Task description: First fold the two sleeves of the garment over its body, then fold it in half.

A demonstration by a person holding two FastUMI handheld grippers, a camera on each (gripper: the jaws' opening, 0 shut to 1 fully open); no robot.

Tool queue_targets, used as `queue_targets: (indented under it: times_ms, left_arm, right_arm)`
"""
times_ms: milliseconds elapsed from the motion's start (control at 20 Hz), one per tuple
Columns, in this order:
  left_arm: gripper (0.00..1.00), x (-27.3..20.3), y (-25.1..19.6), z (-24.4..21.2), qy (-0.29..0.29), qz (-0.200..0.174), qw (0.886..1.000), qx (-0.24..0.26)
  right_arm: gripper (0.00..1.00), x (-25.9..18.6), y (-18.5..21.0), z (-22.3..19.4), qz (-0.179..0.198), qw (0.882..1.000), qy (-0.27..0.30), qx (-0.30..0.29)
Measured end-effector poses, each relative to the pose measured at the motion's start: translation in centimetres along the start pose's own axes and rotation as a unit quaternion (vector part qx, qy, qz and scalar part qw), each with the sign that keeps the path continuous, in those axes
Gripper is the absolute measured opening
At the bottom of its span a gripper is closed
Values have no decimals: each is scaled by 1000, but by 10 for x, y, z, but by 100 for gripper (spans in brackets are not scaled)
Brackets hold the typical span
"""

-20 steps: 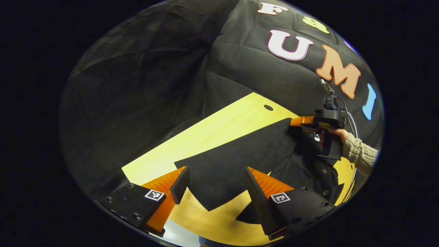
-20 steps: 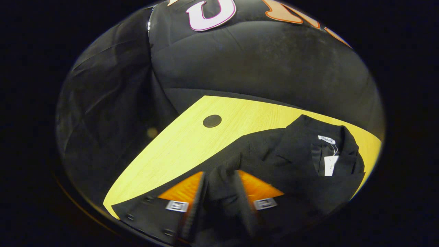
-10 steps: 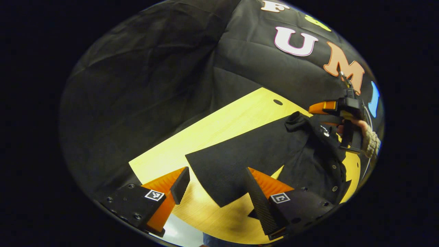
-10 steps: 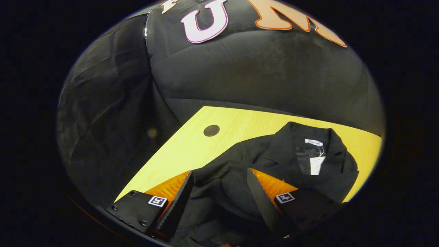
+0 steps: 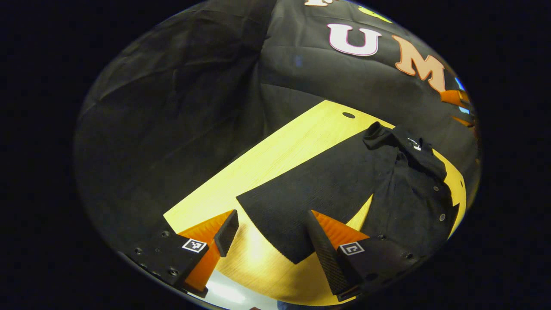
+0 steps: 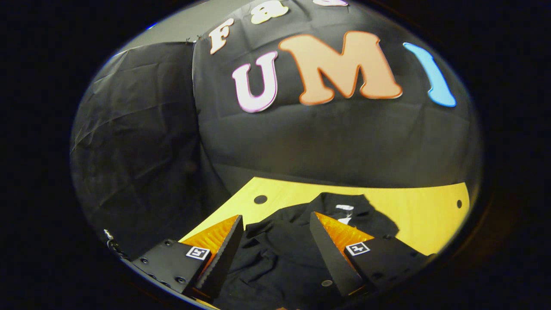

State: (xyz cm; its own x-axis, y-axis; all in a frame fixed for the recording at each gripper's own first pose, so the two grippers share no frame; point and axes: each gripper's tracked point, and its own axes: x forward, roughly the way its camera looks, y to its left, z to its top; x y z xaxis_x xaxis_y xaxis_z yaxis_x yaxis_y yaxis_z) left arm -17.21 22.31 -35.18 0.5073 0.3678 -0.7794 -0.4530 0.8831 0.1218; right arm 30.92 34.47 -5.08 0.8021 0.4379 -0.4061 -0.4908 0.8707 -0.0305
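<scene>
the black garment point(image 5: 344, 185) is lying on the yellow wooden desk point(image 5: 275, 159), its collar end bunched up toward the far side near the booth wall and its button placket running along the right edge in the left gripper view. a flat, ribbed black panel of the garment is spreading toward the near edge of the desk, ending in a pointed corner.

the left claw point(image 5: 273, 234) is hanging released, its fingers point(image 5: 226, 226) spread apart, with that pointed corner of the cloth lying between them; whether it is touching the cloth is not clear. at the far right rim of this view a sliver of the other gripper point(image 5: 456, 98) is showing, too small to read.

in the right gripper view the right claw point(image 6: 277, 241) is also standing released, fingers point(image 6: 327, 249) wide apart, hovering over the garment point(image 6: 280, 258) near its collar, where a white tag point(image 6: 344, 207) is showing. the fingers are pressing on nothing. a small round dark hole point(image 6: 260, 199) is sitting in the desk point(image 6: 422, 215) to the left of the collar, and another near the right edge.
</scene>
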Motion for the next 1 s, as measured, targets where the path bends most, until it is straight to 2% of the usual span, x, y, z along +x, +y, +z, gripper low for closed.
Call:
queue_targets:
  times_ms: [150, 300, 450, 500, 600, 750, 800, 900, 1000]
  left_arm:
    - [96, 11, -5, -6, 9, -6, 999, 35]
    - [96, 16, -7, -14, 21, -10, 997, 77]
    - [93, 19, -7, -12, 13, -14, 994, 109]
    - [91, 17, -7, -14, 9, -17, 993, 119]
    - [91, 19, -8, -13, 0, -20, 991, 132]
    - [89, 21, -14, -12, -11, -37, 992, 121]
    - [85, 23, -16, -13, -11, -42, 994, 104]
    - [83, 21, -18, -14, -9, -49, 997, 66]
    - [83, 22, -18, -17, -9, -53, 996, 74]
  right_arm:
    - [100, -46, -32, 10, -33, 998, -39, 20]
    - [98, -81, -66, 8, -75, 995, -59, 33]
    - [98, -122, -85, -1, -110, 991, -72, 34]
    - [94, -133, -90, -7, -120, 989, -73, 39]
    - [98, -157, -91, -16, -129, 987, -70, 58]
    - [98, -179, -95, -36, -144, 985, -59, 75]
    - [98, -184, -96, -41, -148, 985, -56, 74]
    - [98, -192, -95, -53, -155, 985, -46, 66]
    - [97, -199, -95, -63, -163, 984, -34, 66]
